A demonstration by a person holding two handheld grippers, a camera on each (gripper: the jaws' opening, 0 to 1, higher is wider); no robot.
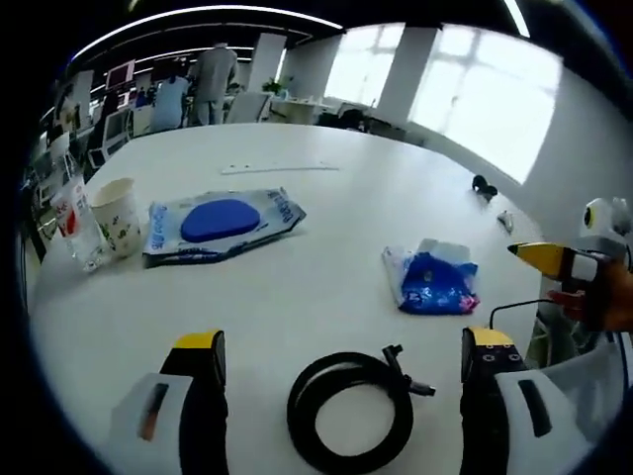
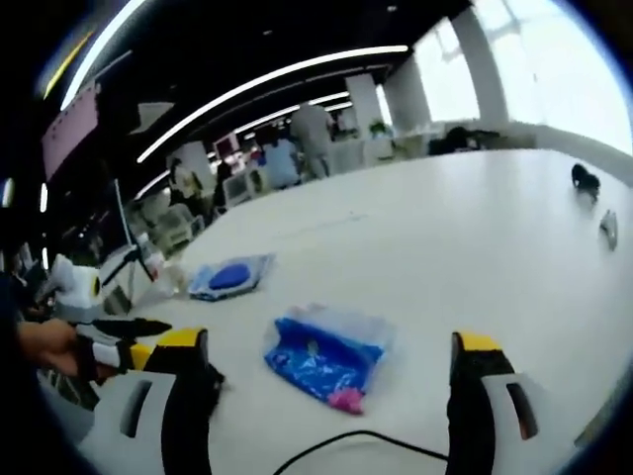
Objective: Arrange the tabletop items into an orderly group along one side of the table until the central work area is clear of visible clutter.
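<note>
The coiled black cable [image 1: 351,411] lies on the white table [image 1: 326,257] directly between the left gripper's [image 1: 341,361] wide-spread jaws, blocking a straight push forward. Beyond the coil and to its right, the crumpled blue-and-clear plastic bag [image 1: 432,281] sits well apart from it, with bare tabletop between. Beyond the coil and to its left, the flat clear packet holding a blue oval [image 1: 222,224] lies beside the white paper cup [image 1: 116,216] and what may be a clear plastic cup [image 1: 75,220], close together near that edge. Far past the coil, the tabletop is open up to a small black object [image 1: 484,186].
</note>
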